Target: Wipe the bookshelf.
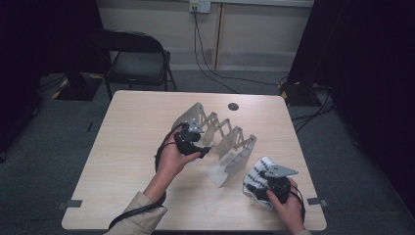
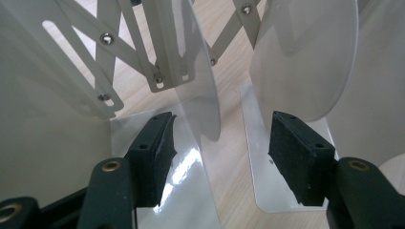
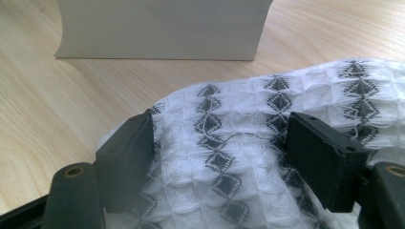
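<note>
A grey accordion rack [image 1: 222,137] with upright divider plates stands stretched across the middle of the table. My left gripper [image 1: 205,149] is at its near side, open. In the left gripper view one thin plate [image 2: 198,95] stands between the jaws of that gripper [image 2: 222,131], touching neither pad. At the front right lies a white cloth [image 1: 254,178] with a black diamond pattern. My right gripper [image 1: 266,188] sits on it, and a thick fold of cloth [image 3: 248,105] bulges between the pads of the gripper [image 3: 222,138], which press on it.
The rack's end plate [image 3: 162,28] stands just beyond the cloth. A round black grommet [image 1: 233,106] sits near the table's far edge. A folding chair [image 1: 137,58] and floor cables [image 1: 215,73] are behind the table. Bare wood [image 1: 127,147] lies to the left.
</note>
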`<state>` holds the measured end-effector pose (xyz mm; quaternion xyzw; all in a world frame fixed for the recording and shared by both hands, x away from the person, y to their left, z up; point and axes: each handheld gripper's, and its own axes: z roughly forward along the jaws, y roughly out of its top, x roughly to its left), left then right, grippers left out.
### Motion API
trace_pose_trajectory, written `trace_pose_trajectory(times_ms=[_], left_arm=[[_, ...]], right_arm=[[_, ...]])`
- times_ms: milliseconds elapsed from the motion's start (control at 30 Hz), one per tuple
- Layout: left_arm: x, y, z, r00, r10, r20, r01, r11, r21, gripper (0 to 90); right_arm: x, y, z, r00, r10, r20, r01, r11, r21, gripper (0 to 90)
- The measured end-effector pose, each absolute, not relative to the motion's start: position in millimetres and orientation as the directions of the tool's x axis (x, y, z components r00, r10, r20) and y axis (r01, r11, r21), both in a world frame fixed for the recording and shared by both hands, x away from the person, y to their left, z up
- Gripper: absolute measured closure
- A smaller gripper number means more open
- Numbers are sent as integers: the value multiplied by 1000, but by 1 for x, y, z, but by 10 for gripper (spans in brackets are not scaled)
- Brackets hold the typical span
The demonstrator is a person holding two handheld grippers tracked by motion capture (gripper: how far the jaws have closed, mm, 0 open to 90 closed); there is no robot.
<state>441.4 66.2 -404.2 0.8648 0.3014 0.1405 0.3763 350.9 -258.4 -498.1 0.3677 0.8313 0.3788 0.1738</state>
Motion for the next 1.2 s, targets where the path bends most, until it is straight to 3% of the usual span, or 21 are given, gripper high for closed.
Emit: trace_pose_trajectory(times_ms=[733,1033,1200], left_arm=[[455,45,-396,767,638,63,400,-553,731,559],[462,43,-397,738,668,91,406,-548,731,666],[465,42,-398,714,696,76,436,-527,729,776]], right_arm=[[351,-258,-498,-670,743,-9,480,442,758,249],[351,-258,-498,-670,743,-9,480,442,758,249],[351,-258,-498,-670,743,-9,480,442,758,249]])
